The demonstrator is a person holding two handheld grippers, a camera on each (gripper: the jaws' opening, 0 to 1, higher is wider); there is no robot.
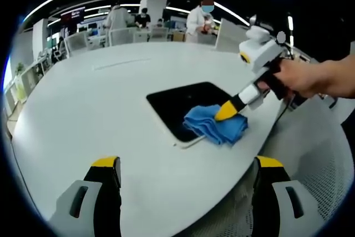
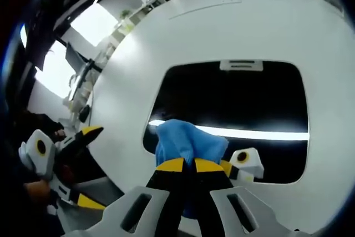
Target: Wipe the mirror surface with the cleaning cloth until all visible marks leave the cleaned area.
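**Desk:** What do the grippers have hold of?

**Photographer:** The right gripper (image 2: 188, 166) has its yellow-tipped jaws pinched together on a fold of the blue cleaning cloth (image 2: 186, 140), pressing it down onto the mirror (image 2: 260, 104). From the left gripper view the same tool (image 1: 228, 110) reaches in from the right, held in a person's hand (image 1: 302, 76), with the cloth (image 1: 216, 124) bunched under its tip. The left gripper (image 1: 186, 165) holds nothing; its jaws stand wide apart above the white table (image 1: 100, 98), back from the work.

**Desk:** Where exactly is the mirror?

**Photographer:** Flat on the round white table, close to its near edge. It is a dark rounded rectangle with a pale frame. The cloth sits on the mirror's corner nearest the table edge.

**Desk:** How far along is the wiping?

**Photographer:** My reading is mid-wipe. The cloth covers one corner only, so most of the glass remains to be passed over or checked. The exposed surface looks dark and glossy, reflecting a bright strip of ceiling light (image 2: 255, 134). I can make out no marks on it, though these pictures are too coarse to rule out faint smears.

**Desk:** Anything else?

**Photographer:** People stand at desks (image 1: 202, 18) well behind the table.
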